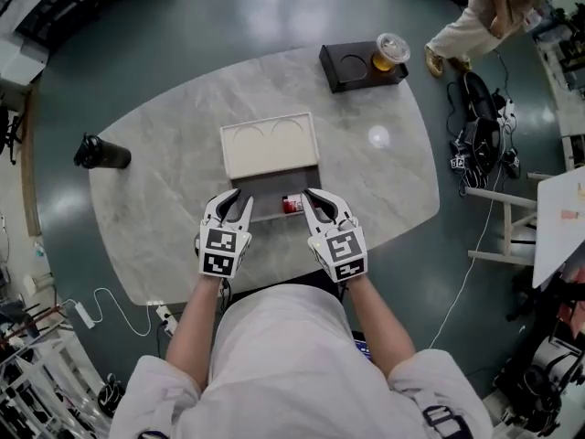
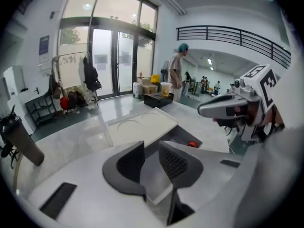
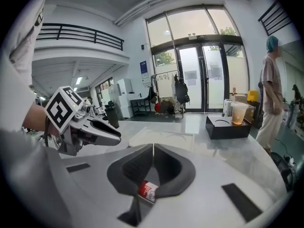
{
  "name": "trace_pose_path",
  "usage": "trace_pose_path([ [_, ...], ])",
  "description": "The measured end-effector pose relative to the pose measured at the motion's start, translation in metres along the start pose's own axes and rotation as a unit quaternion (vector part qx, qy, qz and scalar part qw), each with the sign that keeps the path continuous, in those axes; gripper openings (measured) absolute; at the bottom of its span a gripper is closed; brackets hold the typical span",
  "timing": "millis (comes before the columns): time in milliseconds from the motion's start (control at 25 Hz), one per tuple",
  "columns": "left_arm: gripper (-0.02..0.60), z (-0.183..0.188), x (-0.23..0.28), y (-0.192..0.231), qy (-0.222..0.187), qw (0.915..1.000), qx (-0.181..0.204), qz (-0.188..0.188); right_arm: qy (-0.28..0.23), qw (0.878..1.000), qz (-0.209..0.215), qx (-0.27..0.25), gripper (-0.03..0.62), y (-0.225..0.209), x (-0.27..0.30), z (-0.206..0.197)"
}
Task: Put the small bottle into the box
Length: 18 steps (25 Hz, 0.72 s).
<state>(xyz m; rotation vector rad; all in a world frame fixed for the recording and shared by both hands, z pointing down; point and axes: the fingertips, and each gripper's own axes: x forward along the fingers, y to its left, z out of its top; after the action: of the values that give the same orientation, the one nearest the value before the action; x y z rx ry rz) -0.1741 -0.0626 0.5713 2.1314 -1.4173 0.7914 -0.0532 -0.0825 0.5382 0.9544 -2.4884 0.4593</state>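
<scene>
The box (image 1: 265, 210) stands at the near middle of the marble table, and its white lid (image 1: 271, 144) is slid back, leaving the grey inside bare. The small bottle (image 1: 292, 205) with a red label lies inside at the right. Over the box's left end is my left gripper (image 1: 236, 199). In the left gripper view the jaws of the left gripper (image 2: 151, 146) stand a little apart, with only the box rim and floor showing between them. My right gripper (image 1: 320, 199) is just right of the bottle. In its own view the right gripper (image 3: 152, 148) has its tips together, and the bottle (image 3: 148, 191) shows below them.
A black tray (image 1: 352, 71) with a drink cup (image 1: 391, 51) sits at the table's far edge. A dark flask (image 1: 102, 154) lies at the left edge. A person (image 1: 475, 16) stands beyond the far right corner. Cables and a white table (image 1: 562, 218) are on the right.
</scene>
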Motion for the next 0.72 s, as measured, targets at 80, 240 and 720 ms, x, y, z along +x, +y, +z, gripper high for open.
trace_pose_path([
  [80,0.076,0.005,-0.009,0.005,-0.024,0.9993,-0.025,0.01,0.0,1.0,0.013,-0.007,0.026,0.011,0.006,0.004],
  [240,0.031,0.005,-0.025,0.014,-0.059,0.9957,-0.067,0.025,-0.015,1.0,0.026,-0.009,0.026,0.027,0.012,0.015],
  [720,0.025,0.095,-0.104,0.042,-0.22,0.9684,-0.07,0.094,-0.135,0.988,-0.049,-0.049,0.026,0.024,-0.02,0.116],
])
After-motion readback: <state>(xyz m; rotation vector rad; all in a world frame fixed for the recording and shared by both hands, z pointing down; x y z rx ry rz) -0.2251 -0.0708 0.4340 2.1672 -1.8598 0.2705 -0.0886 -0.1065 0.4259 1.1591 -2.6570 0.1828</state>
